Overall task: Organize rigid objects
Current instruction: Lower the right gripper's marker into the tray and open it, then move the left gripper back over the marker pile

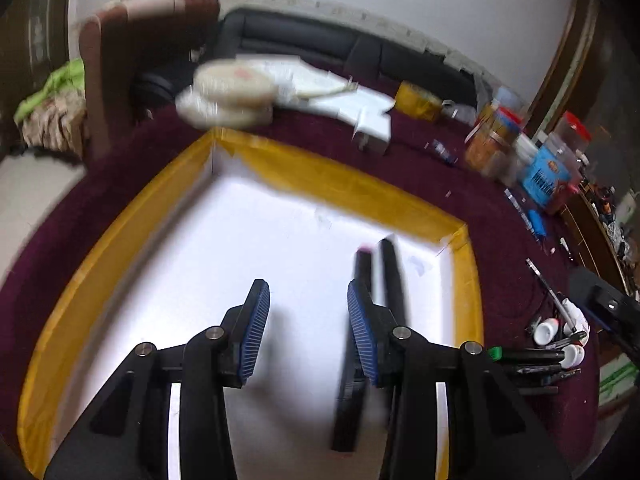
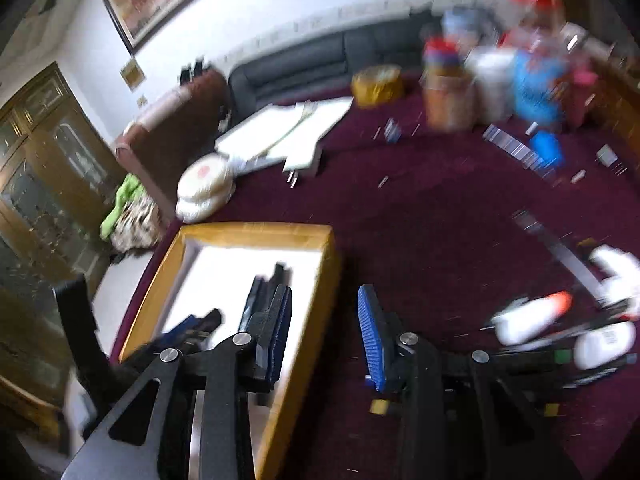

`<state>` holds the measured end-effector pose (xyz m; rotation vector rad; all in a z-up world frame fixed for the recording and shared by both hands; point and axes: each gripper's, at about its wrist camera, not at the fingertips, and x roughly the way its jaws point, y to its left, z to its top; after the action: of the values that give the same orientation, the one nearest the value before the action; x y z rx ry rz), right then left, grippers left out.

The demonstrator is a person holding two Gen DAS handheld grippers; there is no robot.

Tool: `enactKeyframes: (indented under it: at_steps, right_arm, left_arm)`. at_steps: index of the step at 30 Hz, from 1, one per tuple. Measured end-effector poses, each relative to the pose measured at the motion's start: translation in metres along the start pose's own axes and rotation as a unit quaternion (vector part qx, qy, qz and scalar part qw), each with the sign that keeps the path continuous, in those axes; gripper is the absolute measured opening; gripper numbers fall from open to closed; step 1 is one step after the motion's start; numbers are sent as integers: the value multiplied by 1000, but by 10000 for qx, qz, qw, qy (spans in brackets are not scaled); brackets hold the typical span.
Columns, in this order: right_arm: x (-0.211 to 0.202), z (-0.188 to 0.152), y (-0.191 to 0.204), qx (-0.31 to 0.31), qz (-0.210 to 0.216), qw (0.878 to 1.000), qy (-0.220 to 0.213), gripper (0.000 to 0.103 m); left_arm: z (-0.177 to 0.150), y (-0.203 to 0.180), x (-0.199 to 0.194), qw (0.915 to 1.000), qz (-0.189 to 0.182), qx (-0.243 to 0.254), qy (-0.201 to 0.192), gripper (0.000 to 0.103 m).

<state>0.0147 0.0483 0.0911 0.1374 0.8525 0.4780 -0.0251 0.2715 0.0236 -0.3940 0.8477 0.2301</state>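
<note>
Both grippers are pointing steeply down and forward right now. The left gripper (image 1: 308, 320) has its jaws parted with a clear gap, nothing pinched between the blue ribbed pads (image 1: 256, 328). In the right wrist view it shows up again as a dark blurry shape at lower left. The right gripper (image 2: 324, 332) has its jaws apart too, and its blue pads (image 2: 370, 336) aren't pressing on anything either. Both frames are pretty smeared, so finer detail is hard to make out.
</note>
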Motion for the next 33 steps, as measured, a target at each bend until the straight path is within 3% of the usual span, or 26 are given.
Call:
enactKeyframes:
  at_steps: [2, 3, 4, 5, 7, 11, 15, 24, 33]
  right_arm:
    - [-26, -8, -5, -185, -286, 9980, -524, 53]
    - [-37, -11, -9, -239, -433, 9958, -771, 73]
    - [-51, -16, -17, -252, -612, 9923, -1051, 84]
    - [-58, -18, -24, -231, -709, 9901, -1192, 85]
    - [-69, -20, -42, -120, -857, 9875, -1314, 85]
    - [-77, -23, -85, 334, -969, 9877, -1178, 85]
    - [-87, -35, -126, 654, -1082, 9854, -1139, 85]
    - [-97, -54, -198, 1147, -1335, 9776, -1155, 85]
    - [-87, -71, -238, 1565, -1249, 9742, -1043, 85]
  left_arm:
    - [0, -4, -12, 9998, 82, 35, -187, 41]
    - [1, -9, -22, 9993, 109, 128, -332, 43]
    - [1, -16, -29, 9987, 129, 233, -438, 51]
    - [1, -25, -38, 9977, 146, 369, -543, 56]
    - [-3, -43, -55, 9952, 123, 642, -735, 57]
    - [-16, -90, -80, 9869, 66, 1290, -963, 57]
    - [-29, -124, -86, 9818, -82, 1692, -863, 57]
    - [-46, -179, -84, 9733, -4, 2171, -741, 57]
    - [-61, -213, -59, 9666, 157, 2513, -478, 57]
